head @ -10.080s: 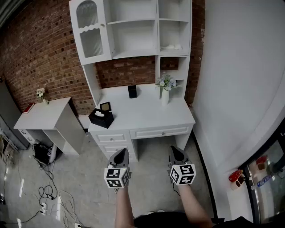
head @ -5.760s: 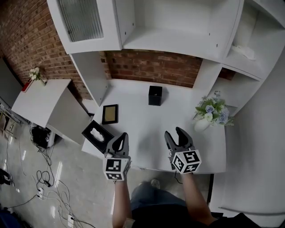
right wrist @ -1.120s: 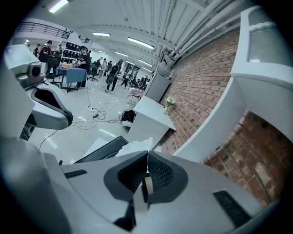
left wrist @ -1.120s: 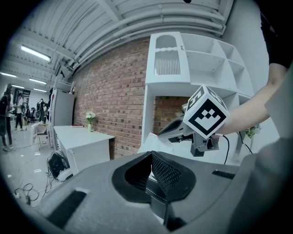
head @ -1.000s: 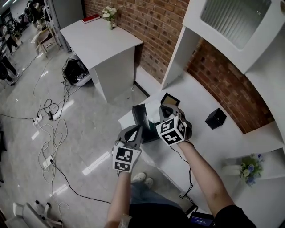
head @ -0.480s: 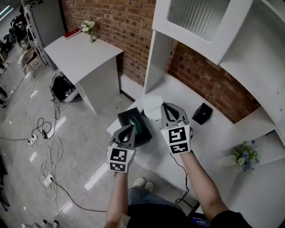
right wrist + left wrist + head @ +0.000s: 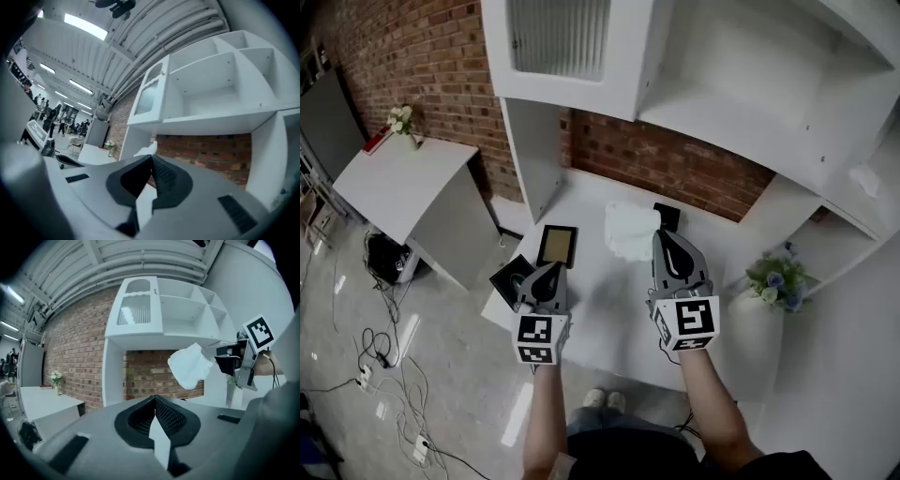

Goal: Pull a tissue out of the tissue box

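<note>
Pressed tight together at the right gripper (image 7: 667, 240), with a corner of the white tissue (image 7: 630, 231) pinched between the pads. Visible past those closed tips in the right gripper view only as a small white scrap. Held up in the air over the white desk (image 7: 609, 323), crumpled and hanging loose ahead of the jaws, touching nothing below (from the left gripper view, a pale wad against the brick wall (image 7: 140, 373)). Shut as well at the left gripper (image 7: 546, 274), tip to tip, with nothing in between. Just beyond that gripper, at the desk's near left corner, the black tissue box (image 7: 510, 278), partly hidden behind it and well apart from the tissue. Just beside the box, toward the wall, a dark picture frame (image 7: 557, 246). Farther back, close to the bricks and right behind the tissue in the head view, a small black cube (image 7: 668, 216). Off at the desk's right end, a bunch of pale flowers (image 7: 774, 278). Overhead, white hutch shelves (image 7: 741, 84)
</note>
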`<state>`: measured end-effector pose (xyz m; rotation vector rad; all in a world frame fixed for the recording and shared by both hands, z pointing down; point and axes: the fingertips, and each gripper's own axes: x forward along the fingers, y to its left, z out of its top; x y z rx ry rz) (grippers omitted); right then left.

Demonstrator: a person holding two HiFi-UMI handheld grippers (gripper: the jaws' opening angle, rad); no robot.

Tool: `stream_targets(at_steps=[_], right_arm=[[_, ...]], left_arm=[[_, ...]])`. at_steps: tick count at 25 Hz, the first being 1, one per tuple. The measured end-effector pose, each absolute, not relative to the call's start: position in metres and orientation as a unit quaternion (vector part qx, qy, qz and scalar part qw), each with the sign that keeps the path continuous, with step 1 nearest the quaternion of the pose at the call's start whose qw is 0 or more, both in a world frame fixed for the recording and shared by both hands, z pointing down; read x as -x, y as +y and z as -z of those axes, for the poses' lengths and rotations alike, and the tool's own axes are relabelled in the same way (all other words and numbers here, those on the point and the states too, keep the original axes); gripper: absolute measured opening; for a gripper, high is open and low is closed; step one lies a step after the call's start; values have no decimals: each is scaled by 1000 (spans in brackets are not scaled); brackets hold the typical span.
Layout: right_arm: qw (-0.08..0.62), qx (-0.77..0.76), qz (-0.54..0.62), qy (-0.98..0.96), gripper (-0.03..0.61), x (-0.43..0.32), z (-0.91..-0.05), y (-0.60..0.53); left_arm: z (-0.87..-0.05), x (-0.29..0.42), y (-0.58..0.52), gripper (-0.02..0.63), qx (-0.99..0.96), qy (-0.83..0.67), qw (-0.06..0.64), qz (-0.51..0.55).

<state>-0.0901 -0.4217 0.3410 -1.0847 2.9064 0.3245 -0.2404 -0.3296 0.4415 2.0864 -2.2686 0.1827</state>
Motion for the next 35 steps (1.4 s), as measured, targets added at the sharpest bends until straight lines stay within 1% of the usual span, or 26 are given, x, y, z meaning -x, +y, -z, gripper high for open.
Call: stream_targets(at_steps=[8,15,22,35], right_arm=[[29,478,-55,876,2,-38,-360,-440],[20,534,-34,845,2,-100,-383,-436],[22,543,-22,839,2,-116,-391,-432],[22,539,-7,842,2,-121,-396,-431]], left_arm=[[-417,159,-392,9,-744,-666,-6,-56],[-413,99,-420,9,-786,-616,-16,-59],[-411,76,-428,9,-799,-598,-21,-62],[-417,70,-425,9,-798,-598,-17,-71]])
